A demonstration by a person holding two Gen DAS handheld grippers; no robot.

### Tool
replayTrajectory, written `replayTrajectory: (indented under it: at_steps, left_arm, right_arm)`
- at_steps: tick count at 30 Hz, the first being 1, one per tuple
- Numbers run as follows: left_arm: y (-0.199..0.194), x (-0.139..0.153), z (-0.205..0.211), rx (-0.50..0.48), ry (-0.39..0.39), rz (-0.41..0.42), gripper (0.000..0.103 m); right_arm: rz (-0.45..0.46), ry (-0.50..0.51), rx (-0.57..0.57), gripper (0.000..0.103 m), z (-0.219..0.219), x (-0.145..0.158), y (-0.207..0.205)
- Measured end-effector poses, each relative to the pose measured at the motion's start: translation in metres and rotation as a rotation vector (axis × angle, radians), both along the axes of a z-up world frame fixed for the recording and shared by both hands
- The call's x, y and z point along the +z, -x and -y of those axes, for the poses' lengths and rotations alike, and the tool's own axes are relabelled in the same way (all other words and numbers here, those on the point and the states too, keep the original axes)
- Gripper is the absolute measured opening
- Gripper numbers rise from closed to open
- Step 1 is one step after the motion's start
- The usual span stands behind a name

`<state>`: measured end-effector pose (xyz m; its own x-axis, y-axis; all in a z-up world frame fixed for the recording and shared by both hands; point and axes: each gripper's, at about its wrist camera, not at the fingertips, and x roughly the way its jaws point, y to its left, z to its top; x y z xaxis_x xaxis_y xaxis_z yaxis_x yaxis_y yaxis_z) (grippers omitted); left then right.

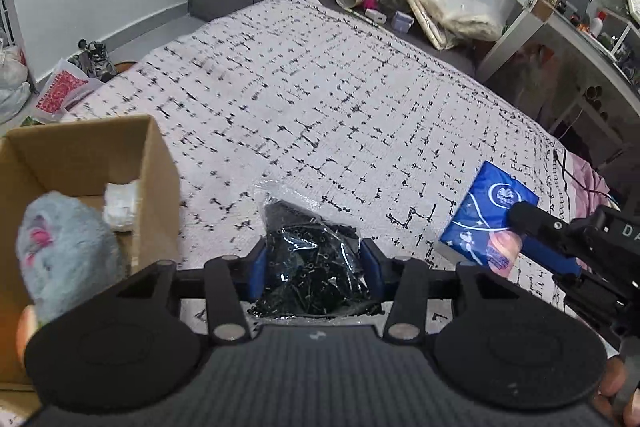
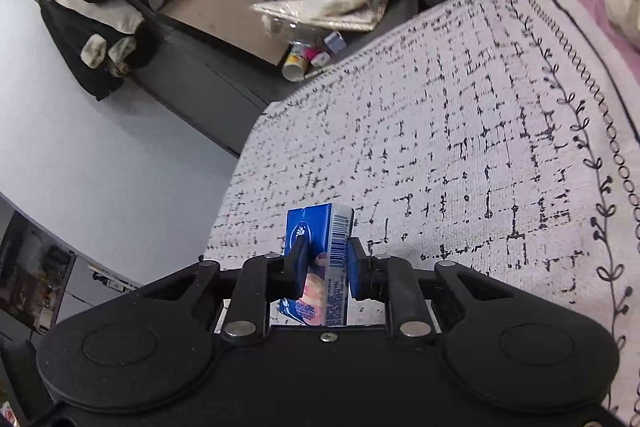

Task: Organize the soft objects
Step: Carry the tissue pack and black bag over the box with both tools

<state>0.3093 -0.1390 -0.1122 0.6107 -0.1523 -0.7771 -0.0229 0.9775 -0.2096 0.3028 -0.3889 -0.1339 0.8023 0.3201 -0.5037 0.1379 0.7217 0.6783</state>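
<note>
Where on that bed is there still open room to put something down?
The patterned bedspread is bare beyond the black plastic bag in the left gripper, up to the bed's far edge. It is crowded near the cardboard box with the grey plush, and where the right gripper holds the blue tissue pack.

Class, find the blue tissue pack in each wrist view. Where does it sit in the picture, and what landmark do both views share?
Left wrist view: the tissue pack is at lower right, clamped by the right gripper.
Right wrist view: the pack stands at lower centre, between the gripper's fingers.
Shared landmark: the checked bedspread.
</note>
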Motion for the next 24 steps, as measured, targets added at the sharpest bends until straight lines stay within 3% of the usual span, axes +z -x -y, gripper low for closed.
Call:
replayTrajectory:
  at_steps: [24]
  left_arm:
    - [0.072,0.057,-0.046,0.032,0.012,0.088,0.046]
  right_arm:
    - [0.136,-0.004,0.023,0.020,-0.022,0.048,0.082]
